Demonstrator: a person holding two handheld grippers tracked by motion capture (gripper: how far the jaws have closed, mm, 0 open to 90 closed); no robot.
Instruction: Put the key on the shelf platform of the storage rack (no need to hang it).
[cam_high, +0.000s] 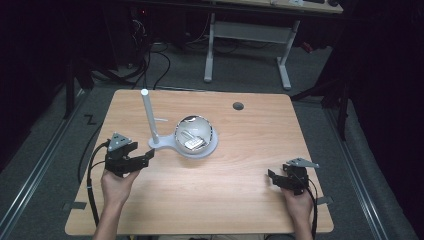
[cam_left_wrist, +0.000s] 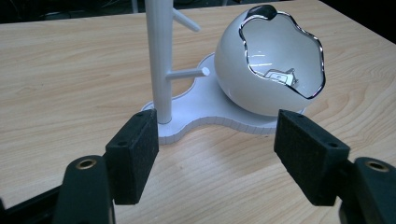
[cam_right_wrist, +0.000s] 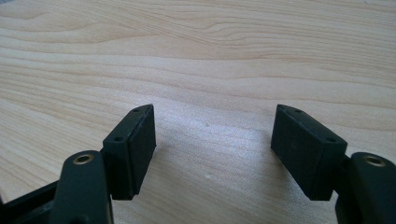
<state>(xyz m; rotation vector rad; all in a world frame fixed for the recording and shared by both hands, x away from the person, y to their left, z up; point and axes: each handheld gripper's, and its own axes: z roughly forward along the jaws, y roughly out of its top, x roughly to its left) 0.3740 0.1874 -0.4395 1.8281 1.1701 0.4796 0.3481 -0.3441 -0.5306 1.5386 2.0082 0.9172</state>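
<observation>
A white stand (cam_high: 186, 148) sits mid-table, with an upright pole (cam_high: 149, 116) carrying short pegs and a round white egg-shaped bowl (cam_high: 195, 131). The bowl (cam_left_wrist: 271, 70) has a jagged silver-edged opening and a small metallic item (cam_left_wrist: 281, 77) lies inside. My left gripper (cam_high: 145, 156) is open just left of the stand's base (cam_left_wrist: 205, 109), jaws pointing at it with nothing between them (cam_left_wrist: 215, 161). My right gripper (cam_high: 272, 176) is open near the table's front right, over bare wood (cam_right_wrist: 212, 156).
The wooden table (cam_high: 225, 190) has a dark cable hole (cam_high: 238, 106) at its far side. Beyond it stand a white desk frame (cam_high: 247, 47) and floor cables (cam_high: 150, 60). Black cables trail from both grippers off the table's front edge.
</observation>
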